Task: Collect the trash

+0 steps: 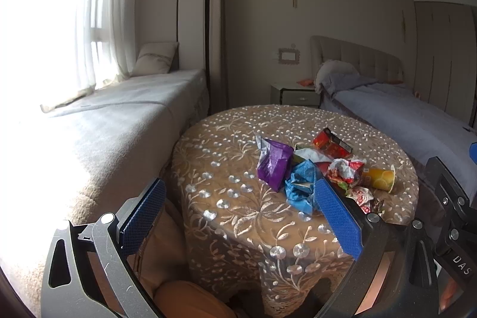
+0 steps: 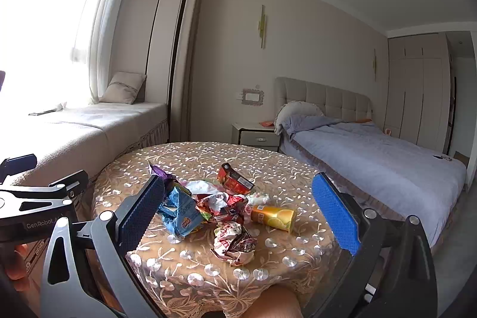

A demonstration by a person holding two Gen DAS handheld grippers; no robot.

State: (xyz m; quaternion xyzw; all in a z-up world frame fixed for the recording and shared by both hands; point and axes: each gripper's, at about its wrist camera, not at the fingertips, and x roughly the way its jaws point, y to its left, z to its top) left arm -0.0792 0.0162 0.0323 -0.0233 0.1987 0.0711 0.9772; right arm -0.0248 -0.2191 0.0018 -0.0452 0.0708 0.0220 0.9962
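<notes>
A heap of trash lies on a round table [image 1: 238,213] [image 2: 208,282] under an embroidered beige cloth. It holds a purple wrapper [image 1: 272,163] [image 2: 161,172], a blue wrapper [image 1: 301,189] [image 2: 182,210], a red box [image 1: 331,143] [image 2: 234,179], crumpled red-and-white wrappers [image 1: 345,172] [image 2: 235,243] and an orange-yellow cup [image 1: 380,178] [image 2: 274,218] on its side. My left gripper [image 1: 238,198] is open, in front of the table's near left side. My right gripper [image 2: 238,195] is open, framing the heap from the near side. Neither holds anything.
A cushioned window bench [image 1: 119,115] [image 2: 98,124] with a pillow runs along the left. A bed [image 1: 402,115] [image 2: 372,157] with a blue-grey cover stands to the right, a nightstand [image 1: 293,94] [image 2: 256,136] beside it. The other gripper's body [image 2: 38,204] shows at the left edge.
</notes>
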